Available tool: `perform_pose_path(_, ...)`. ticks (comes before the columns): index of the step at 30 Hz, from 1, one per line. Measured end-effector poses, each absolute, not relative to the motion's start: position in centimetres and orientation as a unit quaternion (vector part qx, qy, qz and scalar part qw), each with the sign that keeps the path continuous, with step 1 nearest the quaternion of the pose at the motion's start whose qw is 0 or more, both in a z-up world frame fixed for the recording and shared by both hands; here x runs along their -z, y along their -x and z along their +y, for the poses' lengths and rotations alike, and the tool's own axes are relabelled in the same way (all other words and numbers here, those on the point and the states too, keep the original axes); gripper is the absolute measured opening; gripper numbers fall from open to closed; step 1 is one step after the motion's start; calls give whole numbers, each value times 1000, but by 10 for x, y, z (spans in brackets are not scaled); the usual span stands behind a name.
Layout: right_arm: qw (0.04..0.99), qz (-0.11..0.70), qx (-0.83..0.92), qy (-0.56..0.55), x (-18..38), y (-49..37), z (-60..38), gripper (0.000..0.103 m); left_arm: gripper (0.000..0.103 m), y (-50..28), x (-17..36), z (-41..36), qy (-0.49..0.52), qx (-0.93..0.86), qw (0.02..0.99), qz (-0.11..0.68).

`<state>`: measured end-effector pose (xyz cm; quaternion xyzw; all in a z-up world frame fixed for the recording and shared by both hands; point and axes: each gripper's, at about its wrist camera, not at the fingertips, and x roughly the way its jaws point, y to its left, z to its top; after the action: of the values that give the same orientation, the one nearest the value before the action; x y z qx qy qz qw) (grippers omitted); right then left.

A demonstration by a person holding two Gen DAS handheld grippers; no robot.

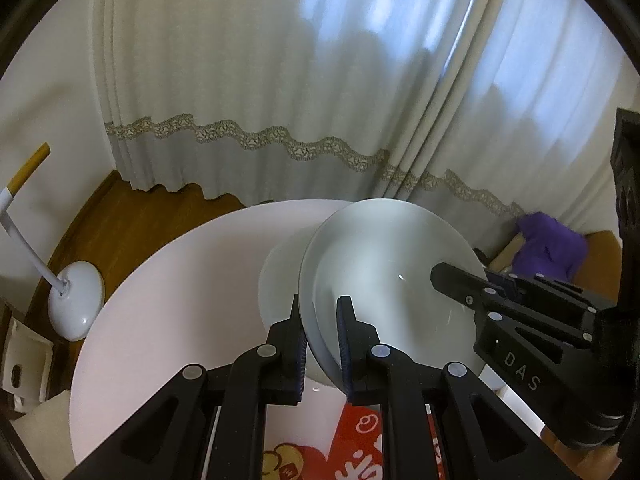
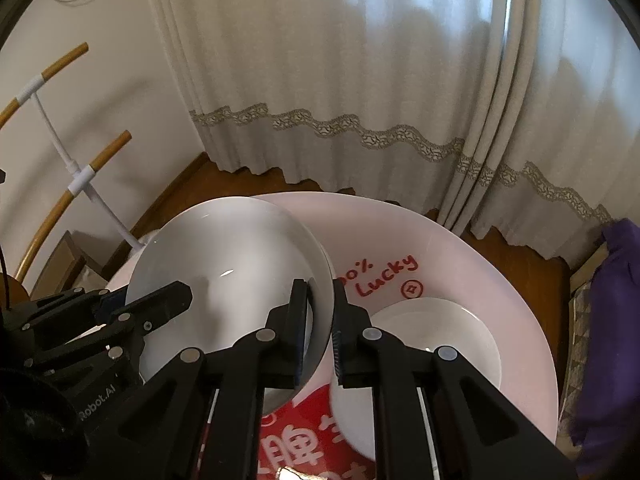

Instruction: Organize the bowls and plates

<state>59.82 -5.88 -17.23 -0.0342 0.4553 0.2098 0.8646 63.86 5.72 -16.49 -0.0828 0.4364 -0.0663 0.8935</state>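
1. Left wrist view: the left gripper [image 1: 320, 320], at lower centre of the frame, has its jaws closed on the near rim of a white plate [image 1: 384, 264]. The plate is tilted, its concave face towards the camera and its far edge raised towards the upper right.
2. The right gripper [image 1: 448, 276] enters from the right edge of the frame and reaches the opposite rim of the same plate; the letters "DAS" are printed on its body.
3. Right wrist view: the right gripper [image 2: 320, 312] clamps the right rim of the plate [image 2: 228, 272], which fills the centre left of the frame and hangs above the round pale table [image 2: 460, 248].
4. The left gripper [image 2: 172, 296] comes in from the lower left, and its body reads "Robot.AI".
5. Red handwriting on the table [image 1: 160, 288], right of the plate, reads "Lucky" below a partly hidden "0%". A red printed mat [image 2: 304, 440] at the bottom carries white characters too cropped to read.
6. A second white plate [image 2: 440, 332] lies flat on the table at lower right.
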Motion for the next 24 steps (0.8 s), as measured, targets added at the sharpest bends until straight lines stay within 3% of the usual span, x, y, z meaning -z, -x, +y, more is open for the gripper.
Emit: perform_pose_path(24, 853, 479, -205, 36, 203, -617, -48, 14, 11, -662, 190, 55, 77, 56, 889, 449)
